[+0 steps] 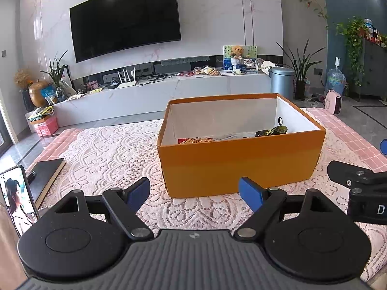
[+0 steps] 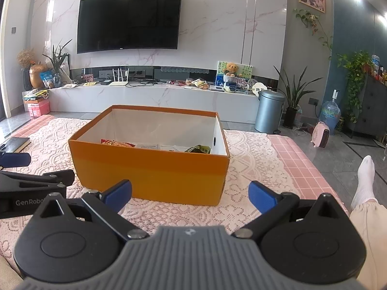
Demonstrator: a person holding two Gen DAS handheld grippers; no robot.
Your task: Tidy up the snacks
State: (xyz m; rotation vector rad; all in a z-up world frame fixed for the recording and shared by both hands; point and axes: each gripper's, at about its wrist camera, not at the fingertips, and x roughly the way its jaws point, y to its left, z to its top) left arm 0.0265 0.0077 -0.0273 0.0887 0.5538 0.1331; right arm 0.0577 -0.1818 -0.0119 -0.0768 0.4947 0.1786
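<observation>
Orange cardboard forms the box (image 1: 239,162), which is set on a lace-covered table (image 1: 108,149) directly ahead of both grippers, its long axis running left to right across the views. Inside it, snack packets are seen lying low against the near wall: a red-and-orange packet (image 1: 196,140) toward the left and a dark green-black packet (image 1: 272,131) toward the right, with pale wrappers between them. No loose snack is seen on the lace outside the box.

The left gripper (image 1: 194,193) is spread wide and empty, held just short of the box's near wall, with the box lying ahead and slightly right of it. The right gripper (image 2: 191,192) is likewise spread wide with nothing between its fingers, and the box lies ahead and slightly left of it. Both are judged about equally near; the dark packet sits closer to the right gripper's side.

Any reach for the packets would have to be taken over the near wall, which stands in the way. A phone (image 1: 18,203) and a dark book (image 1: 46,176) lie at the near left, well apart from the box.
</observation>
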